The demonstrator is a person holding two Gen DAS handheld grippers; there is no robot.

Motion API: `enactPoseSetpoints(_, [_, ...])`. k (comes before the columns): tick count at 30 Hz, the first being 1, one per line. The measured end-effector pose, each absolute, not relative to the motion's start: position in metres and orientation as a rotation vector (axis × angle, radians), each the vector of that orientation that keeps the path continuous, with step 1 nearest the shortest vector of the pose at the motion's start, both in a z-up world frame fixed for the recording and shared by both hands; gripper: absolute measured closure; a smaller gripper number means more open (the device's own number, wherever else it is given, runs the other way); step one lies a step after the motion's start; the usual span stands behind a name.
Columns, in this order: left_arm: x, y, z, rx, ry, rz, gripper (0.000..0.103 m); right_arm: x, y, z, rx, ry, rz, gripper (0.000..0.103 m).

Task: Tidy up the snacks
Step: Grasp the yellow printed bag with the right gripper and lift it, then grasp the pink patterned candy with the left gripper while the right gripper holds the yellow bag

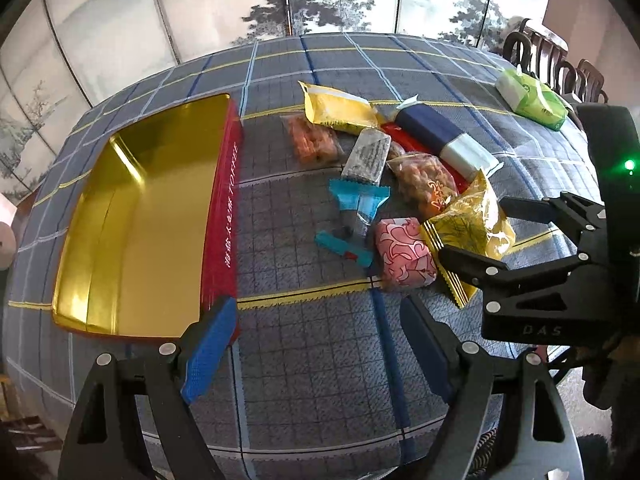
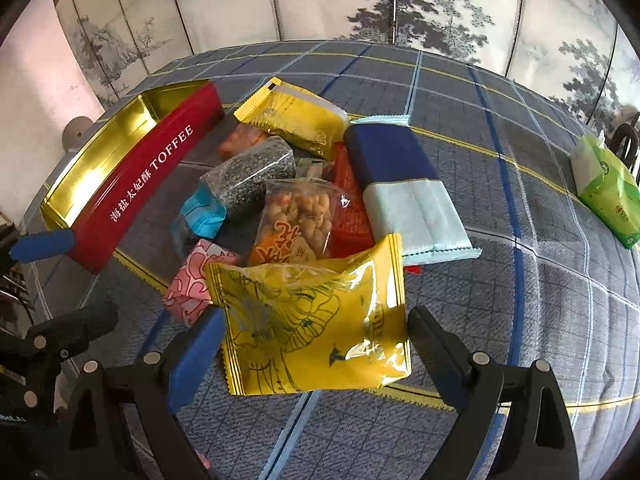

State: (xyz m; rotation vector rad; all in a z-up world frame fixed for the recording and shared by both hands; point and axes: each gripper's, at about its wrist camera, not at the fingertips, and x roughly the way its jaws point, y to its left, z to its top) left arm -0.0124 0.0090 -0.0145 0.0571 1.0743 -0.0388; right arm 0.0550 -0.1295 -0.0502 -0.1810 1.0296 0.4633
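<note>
A gold tin with a red wall (image 1: 224, 208) (image 2: 148, 176) lies open and empty on the left of the checked tablecloth. Right of it is a heap of snacks: a yellow packet (image 1: 340, 108), a blue and white packet (image 1: 440, 136), a grey packet (image 1: 368, 156), a peanut bag (image 1: 424, 180), a teal wrapper (image 1: 356, 196) and a pink packet (image 1: 404, 256). My right gripper (image 2: 316, 336) (image 1: 474, 227) is open, its fingers close to either side of a shiny yellow packet (image 2: 312, 328) (image 1: 468, 220). My left gripper (image 1: 320, 348) is open over bare cloth near the tin's front corner.
A green tissue pack (image 1: 532, 96) (image 2: 604, 192) sits at the table's far right edge. Dark chairs (image 1: 552, 60) stand beyond it. A painted folding screen runs behind the table. The two grippers are close to each other near the front of the heap.
</note>
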Motion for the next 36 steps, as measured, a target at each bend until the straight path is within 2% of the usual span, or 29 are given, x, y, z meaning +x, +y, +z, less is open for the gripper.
enactPoseSetpoints(11, [-0.01,0.005,-0.02,0.068,1.092,-0.036,0.022,0.049,-0.131,-0.055,-0.173,1.017,0.463,0.01])
enactPoseSetpoints(17, [-0.01,0.005,-0.02,0.058,1.099,-0.03,0.022,0.046,-0.133,-0.056,-0.163,1.017,0.459,0.018])
enactPoseSetpoints(22, [-0.01,0.005,-0.021,0.056,1.101,-0.031,0.022,0.045,-0.136,-0.054,-0.167,1.016,0.444,0.033])
enactPoseSetpoints(25, [-0.01,0.004,-0.021,0.054,1.103,-0.034,0.022,0.045,-0.139,-0.052,-0.165,1.017,0.444,0.037])
enactPoseSetpoints(36, [-0.009,0.0,-0.022,0.054,1.109,-0.037,0.022,0.046,-0.159,-0.051,-0.159,1.018,0.368,0.039])
